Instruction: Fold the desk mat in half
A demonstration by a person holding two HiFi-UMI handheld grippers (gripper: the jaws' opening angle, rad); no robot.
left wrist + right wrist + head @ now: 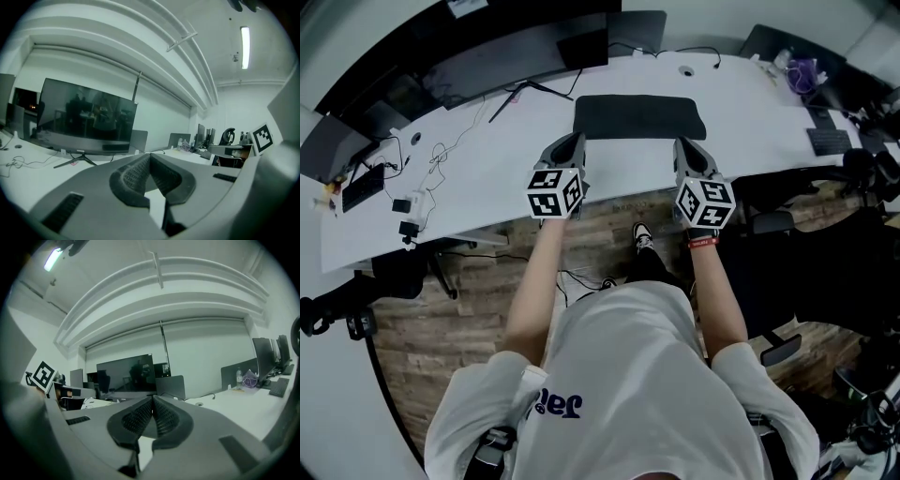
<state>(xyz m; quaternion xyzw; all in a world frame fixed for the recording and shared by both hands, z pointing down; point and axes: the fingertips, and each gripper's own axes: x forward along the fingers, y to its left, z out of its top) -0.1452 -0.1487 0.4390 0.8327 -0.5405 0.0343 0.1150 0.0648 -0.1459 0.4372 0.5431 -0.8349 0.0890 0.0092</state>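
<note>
The black desk mat [639, 117] lies flat on the white desk [487, 178], straight ahead of me in the head view. My left gripper [573, 141] hovers by the mat's near left corner and my right gripper [682, 143] by its near right corner. Both point almost level across the desk. In the left gripper view the left gripper [149, 155] has its ribbed pads [133, 174] met at the tips with nothing between them. The right gripper [153, 397] looks the same, shut and holding nothing. Neither gripper view shows the mat.
A wide dark monitor [516, 56] stands at the back of the desk, also seen as the monitor [86, 117] ahead of the left gripper. Loose cables [441, 155] and a small adapter [411, 208] lie at left. A keyboard [830, 141] and office chair [769, 223] are at right.
</note>
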